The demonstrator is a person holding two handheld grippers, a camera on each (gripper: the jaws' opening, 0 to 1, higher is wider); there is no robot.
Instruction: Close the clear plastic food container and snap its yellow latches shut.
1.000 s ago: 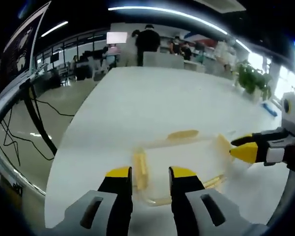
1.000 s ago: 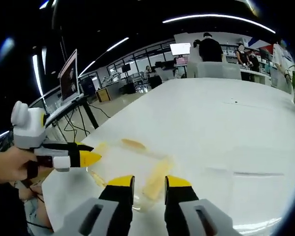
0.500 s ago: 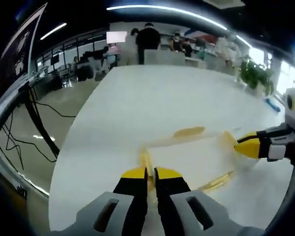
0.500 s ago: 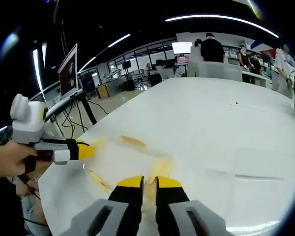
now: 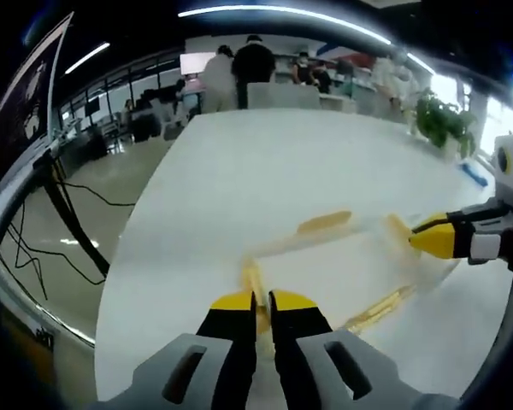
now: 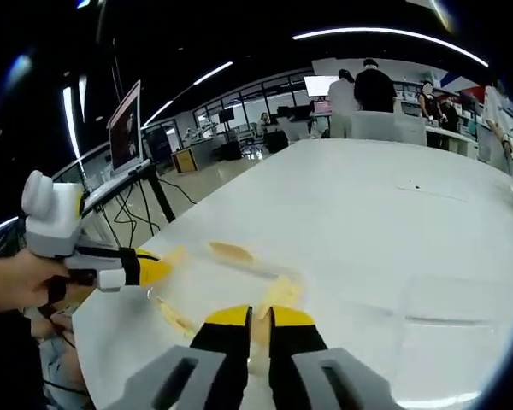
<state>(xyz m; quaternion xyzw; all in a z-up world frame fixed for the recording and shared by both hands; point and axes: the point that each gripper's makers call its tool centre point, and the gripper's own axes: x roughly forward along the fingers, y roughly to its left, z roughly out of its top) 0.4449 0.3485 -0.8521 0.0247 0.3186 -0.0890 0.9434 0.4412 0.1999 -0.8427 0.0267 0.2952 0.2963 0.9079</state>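
A clear plastic food container (image 5: 333, 273) with yellow latches lies on the white table (image 5: 265, 162). My left gripper (image 5: 262, 301) is shut on the yellow latch (image 5: 253, 280) at the container's near end. Further latches sit on the far side (image 5: 323, 223) and on the front side (image 5: 381, 308). The right gripper's yellow tip (image 5: 434, 241) comes in from the right at the opposite end latch (image 5: 399, 232). In the right gripper view, my right gripper (image 6: 260, 316) is shut on that end latch (image 6: 279, 293), and the left gripper (image 6: 150, 269) holds the far end of the container (image 6: 218, 278).
The table edge (image 5: 124, 256) drops to a floor with cables on the left. A potted plant (image 5: 440, 124) and a blue object (image 5: 474, 175) stand at the table's right side. People and desks are beyond the far end. A monitor (image 6: 124, 128) stands at the left.
Both grippers' jaws, open a second ago, have shut on the end latches. Over the last half second the views shifted only slightly.
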